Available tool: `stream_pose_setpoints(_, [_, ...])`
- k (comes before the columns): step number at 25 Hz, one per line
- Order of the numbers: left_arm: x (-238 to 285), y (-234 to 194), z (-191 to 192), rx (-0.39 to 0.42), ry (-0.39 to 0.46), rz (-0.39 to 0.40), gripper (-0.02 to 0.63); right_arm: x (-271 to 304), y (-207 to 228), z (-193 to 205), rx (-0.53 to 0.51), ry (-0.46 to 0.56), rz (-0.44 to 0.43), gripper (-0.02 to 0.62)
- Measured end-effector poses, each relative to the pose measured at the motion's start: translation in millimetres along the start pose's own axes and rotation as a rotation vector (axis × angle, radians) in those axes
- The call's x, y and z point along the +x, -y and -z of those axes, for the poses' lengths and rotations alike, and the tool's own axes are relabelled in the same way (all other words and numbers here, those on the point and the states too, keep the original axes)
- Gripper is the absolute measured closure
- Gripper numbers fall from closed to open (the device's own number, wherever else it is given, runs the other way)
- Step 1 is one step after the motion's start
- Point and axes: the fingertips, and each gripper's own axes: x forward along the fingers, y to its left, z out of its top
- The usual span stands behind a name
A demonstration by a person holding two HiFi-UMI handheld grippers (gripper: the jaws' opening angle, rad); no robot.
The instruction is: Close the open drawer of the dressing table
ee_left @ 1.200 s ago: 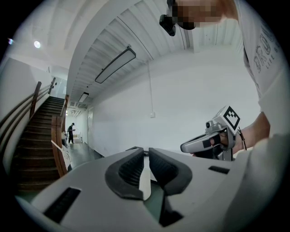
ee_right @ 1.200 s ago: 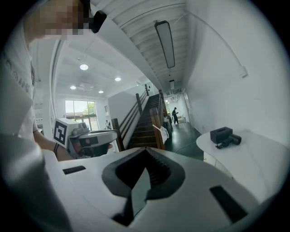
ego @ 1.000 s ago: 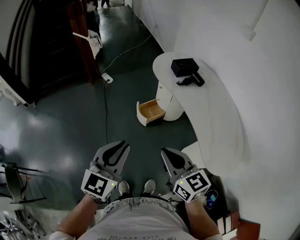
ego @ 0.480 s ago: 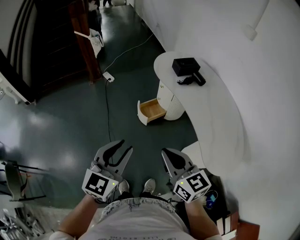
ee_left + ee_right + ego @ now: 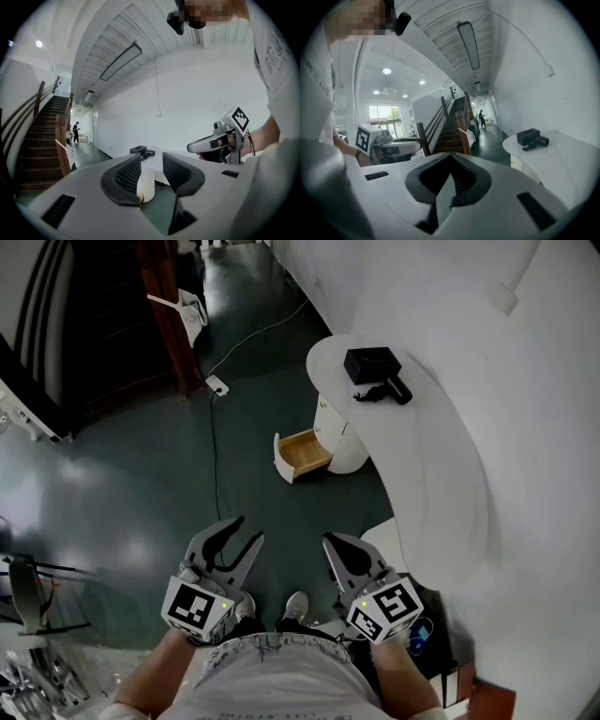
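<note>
The white dressing table [image 5: 441, 465] has a long curved top. Near its far rounded end sits a black box [image 5: 372, 362], with a black hair dryer [image 5: 389, 392] touching its near side. Across the dark green floor [image 5: 122, 493] a white cable [image 5: 258, 338] runs to a white socket block [image 5: 217, 385].

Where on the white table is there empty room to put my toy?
Most of the white table top is bare, from the black gadget all the way down to its near end. The far end is crowded: the black box and the gadget sit close together there.
</note>
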Motion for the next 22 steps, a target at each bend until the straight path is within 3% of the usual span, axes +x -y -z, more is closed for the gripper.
stream_pose_setpoints(9, [21.0, 20.3, 14.9, -0.019, -0.034, -0.018, 0.436, -14.3, 26.1, 8.2, 0.009, -0.010, -0.019, 0.586])
stream_pose_setpoints(22, [62.4, 41.0, 9.6, 0.017, -0.054, -0.007, 0.436, -31.3, 72.1, 6.1, 0.026, 0.009, -0.018, 0.586])
